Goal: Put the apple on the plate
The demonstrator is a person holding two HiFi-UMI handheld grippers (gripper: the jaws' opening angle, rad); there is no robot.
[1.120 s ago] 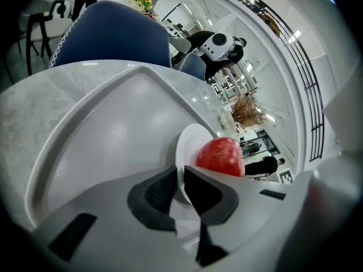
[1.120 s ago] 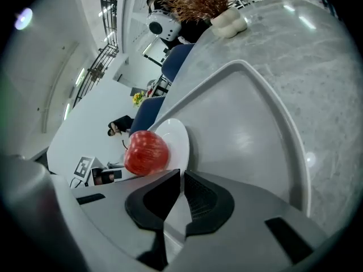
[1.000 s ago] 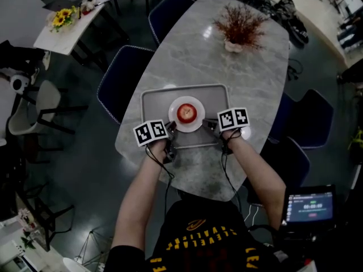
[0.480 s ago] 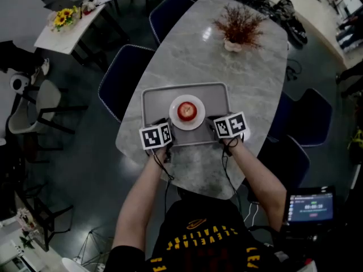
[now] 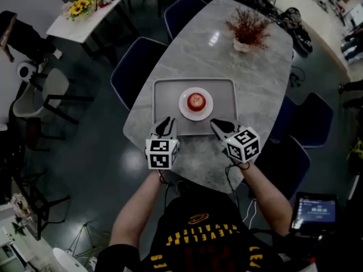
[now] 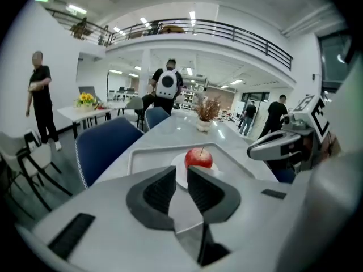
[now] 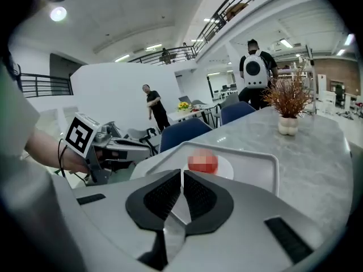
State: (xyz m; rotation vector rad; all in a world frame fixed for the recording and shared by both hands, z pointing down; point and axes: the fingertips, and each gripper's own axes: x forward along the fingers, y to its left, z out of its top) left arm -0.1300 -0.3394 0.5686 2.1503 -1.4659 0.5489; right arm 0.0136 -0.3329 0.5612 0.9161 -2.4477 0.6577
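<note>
Apple (image 5: 195, 101) sits on the plate (image 5: 184, 104), plate in the tray (image 5: 164, 95). Placing looks done to me. My left gripper (image 5: 165, 126): jaws just been opening, now slightly apart, nothing between. Right gripper (image 5: 222, 127): jaws all but together, empty. Next move, I judge: only park both.

Head view high, steeply down; gripper views low, close, toward shared tray (image 5: 167, 103) and apple (image 5: 195, 101)
</note>
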